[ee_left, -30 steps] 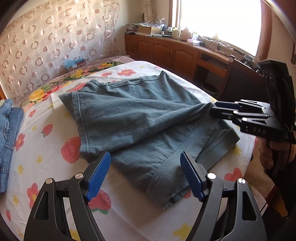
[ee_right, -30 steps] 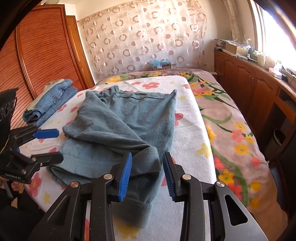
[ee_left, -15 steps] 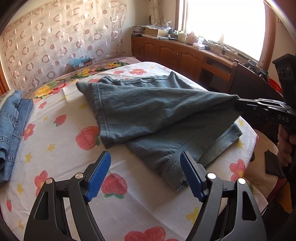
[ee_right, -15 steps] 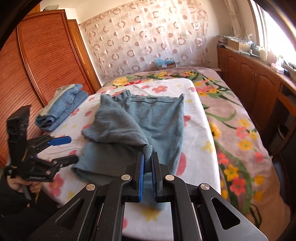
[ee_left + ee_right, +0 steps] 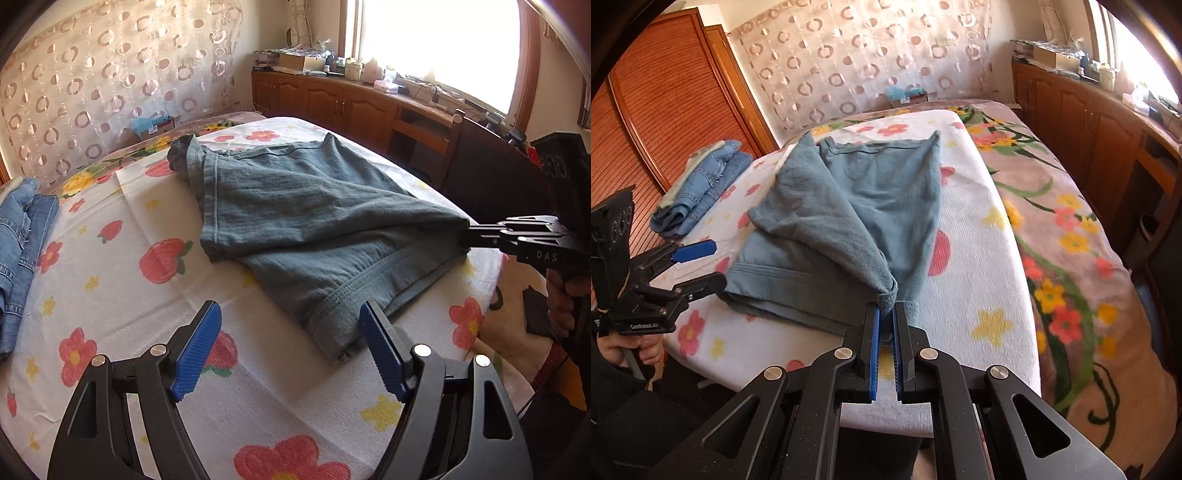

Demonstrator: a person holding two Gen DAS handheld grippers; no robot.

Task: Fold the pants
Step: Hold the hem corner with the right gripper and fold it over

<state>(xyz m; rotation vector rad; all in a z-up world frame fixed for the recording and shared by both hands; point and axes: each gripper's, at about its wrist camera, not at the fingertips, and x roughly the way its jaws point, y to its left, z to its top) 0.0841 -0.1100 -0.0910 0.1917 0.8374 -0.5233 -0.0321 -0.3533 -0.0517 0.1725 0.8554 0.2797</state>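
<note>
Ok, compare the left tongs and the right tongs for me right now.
1. The left tongs stand wide open; the right tongs are shut on the teal pants.
2. The left tongs hold nothing and hover near the pants' hem; the right tongs grip a lifted corner, pulling the fabric taut.
3. The left tongs sit nearer the folded jeans.
Shared: black frames, blue ribbed pads, both hand-held over the floral bed.

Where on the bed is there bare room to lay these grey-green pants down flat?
Bare sheet lies between the grey-green pants and the folded jeans, and in front of the open left gripper. The right gripper pinches the pants at the crowded right edge.
</note>
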